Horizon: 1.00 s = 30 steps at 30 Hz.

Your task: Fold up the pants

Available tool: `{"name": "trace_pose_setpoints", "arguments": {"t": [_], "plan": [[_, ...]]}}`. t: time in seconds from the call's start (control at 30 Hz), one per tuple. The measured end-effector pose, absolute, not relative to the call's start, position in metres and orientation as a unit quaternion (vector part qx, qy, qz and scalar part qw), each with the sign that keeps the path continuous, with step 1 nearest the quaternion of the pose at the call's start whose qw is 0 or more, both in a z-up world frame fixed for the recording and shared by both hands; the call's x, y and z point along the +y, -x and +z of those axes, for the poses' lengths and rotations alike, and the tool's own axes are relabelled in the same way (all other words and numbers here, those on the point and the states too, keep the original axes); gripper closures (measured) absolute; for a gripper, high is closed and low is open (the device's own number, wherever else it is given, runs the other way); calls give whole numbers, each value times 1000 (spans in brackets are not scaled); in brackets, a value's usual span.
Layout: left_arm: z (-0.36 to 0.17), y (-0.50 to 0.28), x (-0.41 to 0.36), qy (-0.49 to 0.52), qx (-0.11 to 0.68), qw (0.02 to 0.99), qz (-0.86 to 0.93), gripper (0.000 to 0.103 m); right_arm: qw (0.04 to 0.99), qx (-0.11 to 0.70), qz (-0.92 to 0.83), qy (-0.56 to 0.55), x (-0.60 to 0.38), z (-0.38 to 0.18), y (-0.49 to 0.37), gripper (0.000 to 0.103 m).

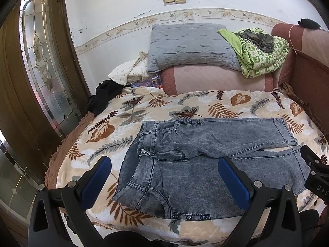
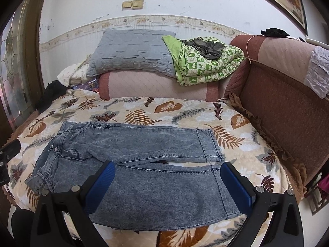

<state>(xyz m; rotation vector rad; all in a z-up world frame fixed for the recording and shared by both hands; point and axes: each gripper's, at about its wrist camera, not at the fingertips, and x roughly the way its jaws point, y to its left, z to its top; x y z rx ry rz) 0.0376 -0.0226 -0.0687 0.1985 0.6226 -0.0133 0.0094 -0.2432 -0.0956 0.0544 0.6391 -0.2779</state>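
A pair of acid-washed grey denim pants (image 1: 205, 154) lies spread flat on a bed, waistband toward 9 o'clock and both legs running toward 3 o'clock, in the left wrist view. The mottled fabric shows pale stitched seams, metal snap studs at the fly and rows of dark rivets along the outer hips. The two legs lie side by side, parted by a narrow slit near the cuffs, which end in straight stitched hems.

The left tool (image 1: 164, 177) hangs above the near hip of the pants, its ribbed blue pads spread wide and holding nothing; whether the tips brush the cloth cannot be told. The right tool (image 2: 167, 183) sits likewise released over the near leg, its blue-faced black fingers far apart, the cuff beside the pad at 3 o'clock.

Under the pants, a plush cream bedspread (image 1: 185, 103) printed with brown and grey leaves and ferns covers the bed. At 12 o'clock, a quilted grey pillow (image 1: 189, 47) rests on a pink and rust bolster (image 1: 216, 80), beside a folded green checked blanket (image 1: 265, 57). A padded rust-coloured headboard (image 2: 283, 94) runs along 3 o'clock, and a wooden door with leaded glass (image 1: 39, 61) stands at 9 o'clock.
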Motion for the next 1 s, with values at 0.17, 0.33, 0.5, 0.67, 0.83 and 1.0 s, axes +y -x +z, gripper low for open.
{"name": "trace_pose_setpoints", "arguments": {"t": [0.17, 0.33, 0.5, 0.67, 0.83, 1.0], "plan": [[-70, -38, -24, -99, 308, 946, -7, 0, 938, 316, -138, -28, -245, -98, -10, 0], [-72, -38, -24, -100, 309, 946, -9, 0, 937, 318, -139, -26, -245, -98, -10, 0], [-74, -36, -28, -104, 312, 944, -13, 0, 937, 321, -139, -26, -244, -99, -11, 0], [-75, -36, -29, -106, 313, 944, -15, 0, 936, 321, -139, -26, -244, -99, -12, 0], [-77, -37, -30, -106, 317, 942, -17, 0, 935, 324, -140, -25, -245, -101, -12, 0], [-78, -37, -32, -109, 318, 942, -21, 0, 934, 326, -142, -23, -246, -102, -13, 0]]}}
